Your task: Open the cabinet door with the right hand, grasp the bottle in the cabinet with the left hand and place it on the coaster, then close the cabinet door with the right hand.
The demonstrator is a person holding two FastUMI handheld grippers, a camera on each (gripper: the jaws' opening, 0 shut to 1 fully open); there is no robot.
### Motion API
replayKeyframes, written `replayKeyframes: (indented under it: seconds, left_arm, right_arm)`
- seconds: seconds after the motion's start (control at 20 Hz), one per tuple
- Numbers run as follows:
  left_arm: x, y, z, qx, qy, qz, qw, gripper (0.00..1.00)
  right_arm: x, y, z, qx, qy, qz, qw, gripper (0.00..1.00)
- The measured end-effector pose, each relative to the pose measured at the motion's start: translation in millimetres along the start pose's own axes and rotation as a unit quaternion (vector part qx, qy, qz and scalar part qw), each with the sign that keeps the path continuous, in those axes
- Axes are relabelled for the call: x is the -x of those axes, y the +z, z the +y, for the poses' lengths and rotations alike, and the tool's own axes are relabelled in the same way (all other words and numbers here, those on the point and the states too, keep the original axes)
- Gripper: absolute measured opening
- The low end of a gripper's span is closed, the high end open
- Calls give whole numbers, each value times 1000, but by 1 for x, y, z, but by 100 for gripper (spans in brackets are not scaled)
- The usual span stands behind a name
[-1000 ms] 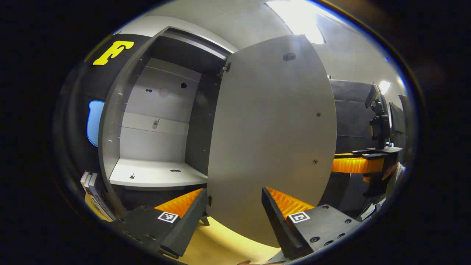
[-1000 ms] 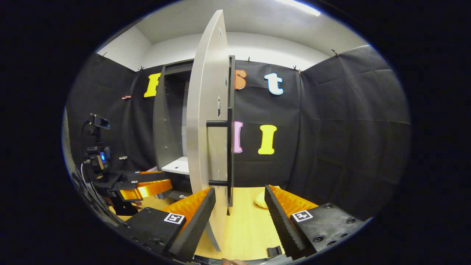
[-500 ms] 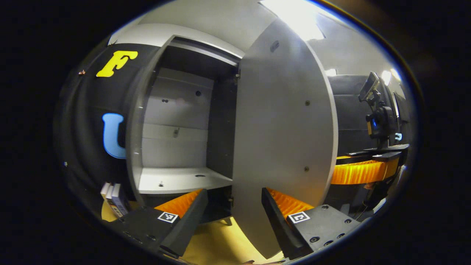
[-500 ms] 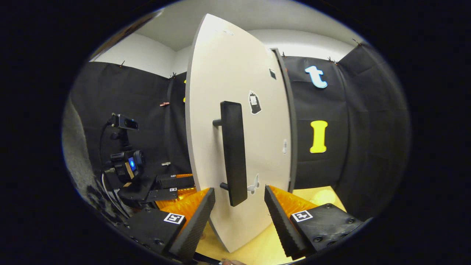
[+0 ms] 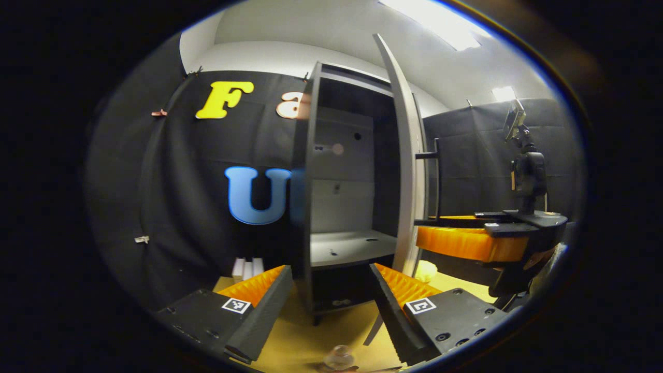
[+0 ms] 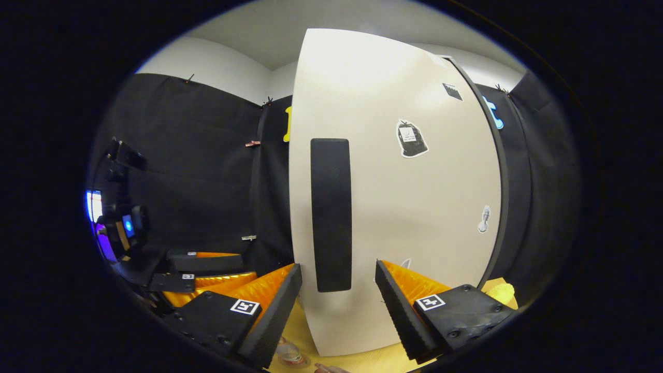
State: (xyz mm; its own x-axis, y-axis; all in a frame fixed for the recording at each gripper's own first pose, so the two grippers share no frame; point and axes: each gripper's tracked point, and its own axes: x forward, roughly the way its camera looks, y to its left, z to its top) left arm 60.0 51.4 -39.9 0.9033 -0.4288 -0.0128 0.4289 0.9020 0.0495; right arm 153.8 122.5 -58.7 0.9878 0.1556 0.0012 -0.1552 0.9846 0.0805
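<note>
The right gripper (image 6: 336, 290) gapes, straddling the handle (image 6: 331, 212) of the door (image 6: 414, 197). Push squarely. The left gripper (image 5: 326, 290) stands open, empty.

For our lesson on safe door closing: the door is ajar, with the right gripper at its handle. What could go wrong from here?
1. The right gripper is open around the handle without pressing on it, so a push may slip off.
2. The left gripper faces the cabinet opening; the door might strike it.
3. The bottle stands near the door's lower edge.
</note>
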Motion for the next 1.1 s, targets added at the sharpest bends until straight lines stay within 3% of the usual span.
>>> replayKeyframes:
  seconds: [0.3, 0.55, 0.85, 1.1]
  left_arm:
    - [9, 8, 7, 2, 19, -11, 1000, 93]
    - [-16, 7, -55, 35, 19, -24, 999, 93]
    - [-42, -2, -119, 58, 27, -16, 998, 93]
    - [-55, 5, -138, 49, 37, -21, 998, 93]
  right_arm:
    - [15, 12, -38, -10, -46, -16, 999, 95]
    - [56, 20, -110, 31, -133, -36, 990, 95]
    - [81, 23, -142, 12, -111, -33, 993, 96]
    - [85, 17, -148, 52, -104, -20, 993, 96]
